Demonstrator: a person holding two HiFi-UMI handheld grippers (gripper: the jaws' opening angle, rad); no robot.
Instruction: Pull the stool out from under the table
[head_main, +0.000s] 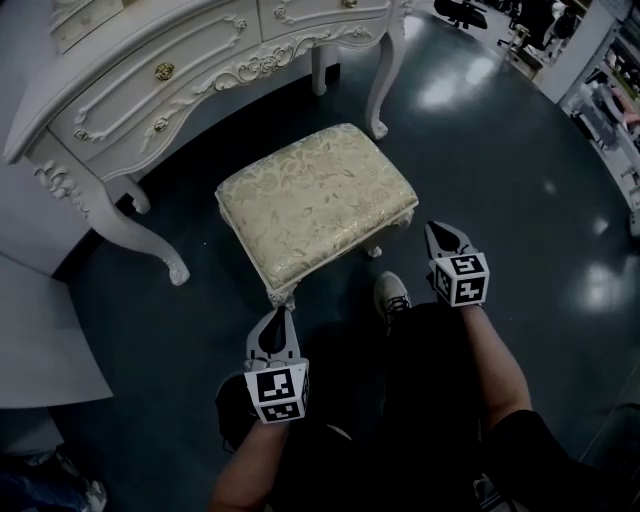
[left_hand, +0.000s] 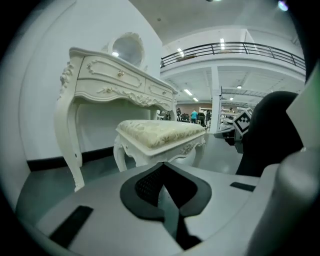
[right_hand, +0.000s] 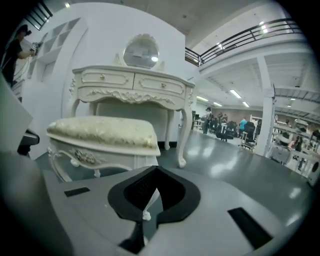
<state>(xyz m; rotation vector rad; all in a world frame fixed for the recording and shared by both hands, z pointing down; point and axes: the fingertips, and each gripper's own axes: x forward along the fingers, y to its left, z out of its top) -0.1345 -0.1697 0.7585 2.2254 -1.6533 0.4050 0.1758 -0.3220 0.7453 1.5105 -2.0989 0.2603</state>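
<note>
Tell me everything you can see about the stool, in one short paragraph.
The stool is rectangular, with a padded seat in cream, gold-patterned fabric on a carved white frame with curved legs. It stands upright on the dark floor, in front of the white table, clear of it. Nothing lies on it; the left gripper and right gripper are apart from it.

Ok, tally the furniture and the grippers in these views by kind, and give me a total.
Dressing table: 1
Stool: 1
Grippers: 2 (left gripper, right gripper)
Total: 4
</note>
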